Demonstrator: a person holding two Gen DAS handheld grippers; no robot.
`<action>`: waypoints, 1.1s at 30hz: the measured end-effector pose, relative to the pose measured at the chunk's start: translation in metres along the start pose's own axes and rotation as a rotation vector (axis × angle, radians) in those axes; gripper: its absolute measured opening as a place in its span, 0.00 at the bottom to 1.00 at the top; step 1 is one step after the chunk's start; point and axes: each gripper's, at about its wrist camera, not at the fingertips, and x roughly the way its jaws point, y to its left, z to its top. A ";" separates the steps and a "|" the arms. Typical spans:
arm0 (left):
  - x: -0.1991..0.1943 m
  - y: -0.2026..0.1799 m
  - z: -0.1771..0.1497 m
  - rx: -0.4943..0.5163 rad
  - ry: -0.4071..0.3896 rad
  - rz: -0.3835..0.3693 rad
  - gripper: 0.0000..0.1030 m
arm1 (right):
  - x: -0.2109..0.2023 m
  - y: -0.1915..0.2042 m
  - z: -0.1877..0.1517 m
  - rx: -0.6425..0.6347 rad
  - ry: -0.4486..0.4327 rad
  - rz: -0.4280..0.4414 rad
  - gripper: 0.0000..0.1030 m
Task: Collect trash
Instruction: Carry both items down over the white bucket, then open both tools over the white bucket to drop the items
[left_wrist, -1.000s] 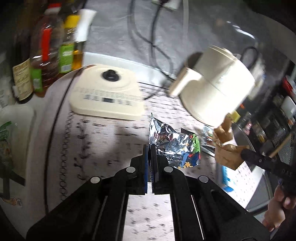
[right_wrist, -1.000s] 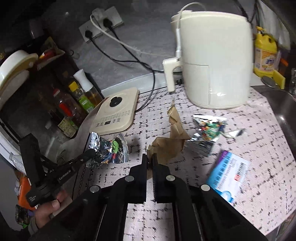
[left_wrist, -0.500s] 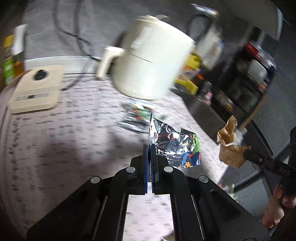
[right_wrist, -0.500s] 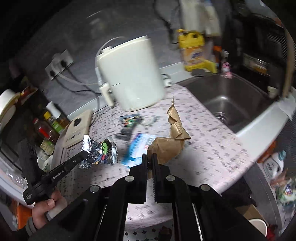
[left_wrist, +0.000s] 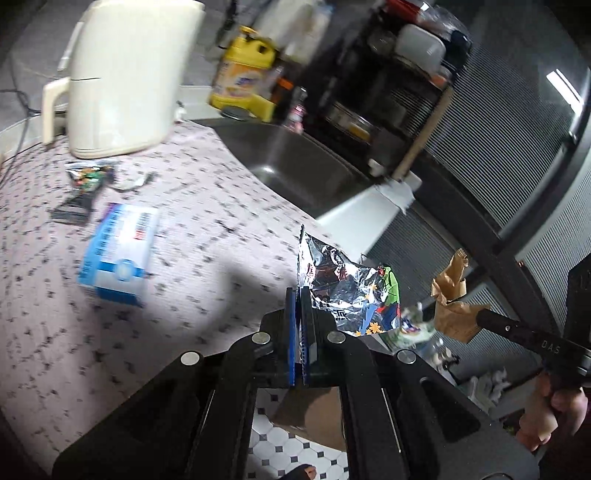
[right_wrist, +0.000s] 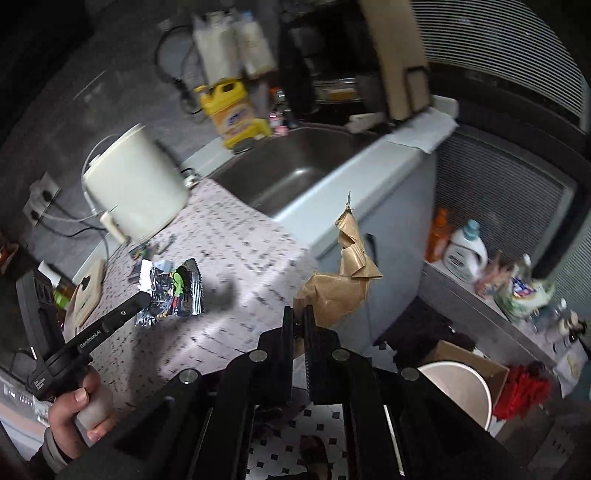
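Note:
My left gripper (left_wrist: 300, 295) is shut on a silver foil snack wrapper (left_wrist: 347, 291) and holds it in the air past the counter's front edge; the wrapper also shows in the right wrist view (right_wrist: 171, 291). My right gripper (right_wrist: 299, 314) is shut on a crumpled brown paper bag (right_wrist: 343, 284), held off the counter's edge over the floor; the bag also shows in the left wrist view (left_wrist: 452, 306). A blue and white packet (left_wrist: 118, 254) and a small foil wrapper (left_wrist: 86, 181) lie on the patterned counter (left_wrist: 192, 236).
A cream air fryer (left_wrist: 122, 77) stands at the counter's back, next to a steel sink (right_wrist: 288, 177) and a yellow detergent jug (right_wrist: 232, 114). Below on the tiled floor stand a white bin (right_wrist: 458, 387) and a cardboard box (left_wrist: 314, 417).
Both grippers have swung right and away from the counter with their trash still held. The sink, the floor and the white bin have come into view.

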 end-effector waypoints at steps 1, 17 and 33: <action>0.006 -0.010 -0.003 0.014 0.015 -0.011 0.03 | -0.003 -0.008 -0.002 0.015 -0.002 -0.008 0.06; 0.075 -0.104 -0.078 0.103 0.224 -0.066 0.03 | -0.015 -0.138 -0.079 0.175 0.138 -0.103 0.06; 0.098 -0.123 -0.146 0.053 0.325 -0.004 0.03 | -0.007 -0.192 -0.125 0.168 0.253 -0.109 0.44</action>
